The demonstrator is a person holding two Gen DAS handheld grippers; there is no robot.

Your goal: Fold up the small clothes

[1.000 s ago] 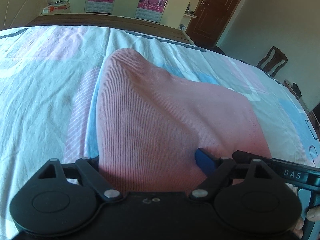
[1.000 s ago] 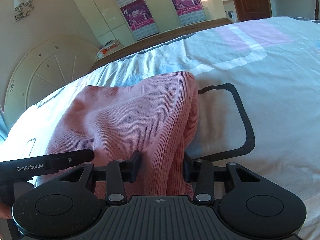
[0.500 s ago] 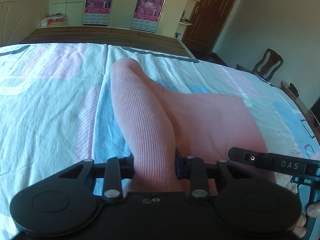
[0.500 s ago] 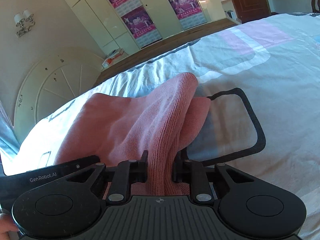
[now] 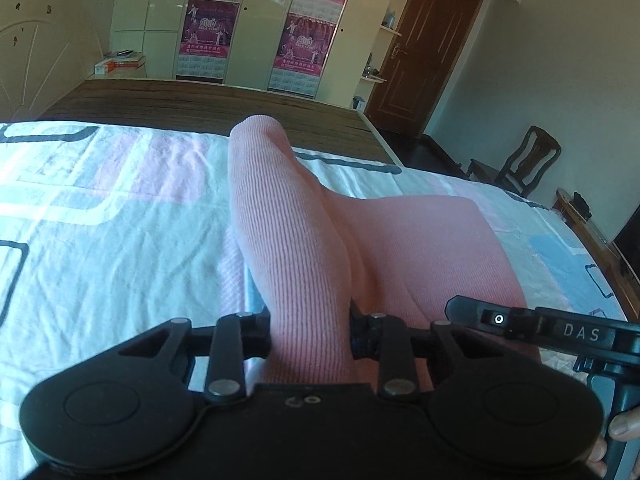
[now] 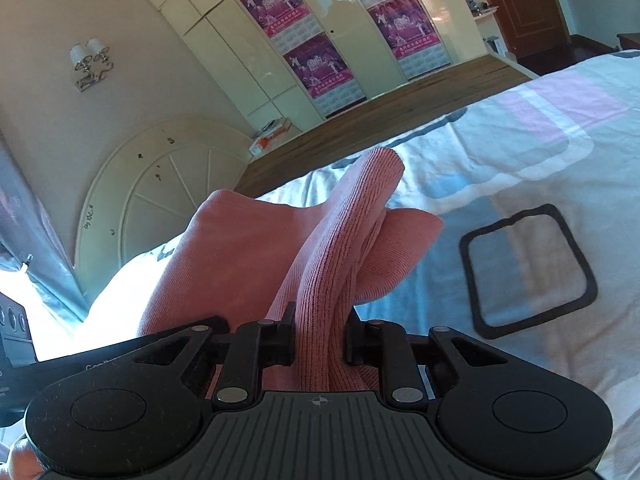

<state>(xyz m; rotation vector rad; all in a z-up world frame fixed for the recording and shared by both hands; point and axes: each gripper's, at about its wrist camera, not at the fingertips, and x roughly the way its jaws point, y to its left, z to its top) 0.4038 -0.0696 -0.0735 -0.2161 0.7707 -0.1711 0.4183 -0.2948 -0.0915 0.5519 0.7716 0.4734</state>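
Left gripper (image 5: 310,334): fingers clenched on a bunched edge of the pink ribbed knit garment (image 5: 304,264). The jaws have just been closing, and the cloth sits pinched between them. From this grip the fabric rises as a ridge clear of the bed (image 5: 100,248) and falls away to the right, where the remainder lies flat on the patterned sheet, toward the bed's right edge.

Right gripper (image 6: 320,336): fingers likewise clenched on a gathered fold of the same garment (image 6: 328,280), jaws having just been closing with cloth between them. In this view the held corner stands off the sheet, with a loose flap hanging beside it.

Step in hand, by judgement: the near edge is seized at two points and raised, ready for a fold. The next move calls for both hands travelling together at matched height toward the far edge of the garment, keeping the span taut, then laying edge on edge before releasing.
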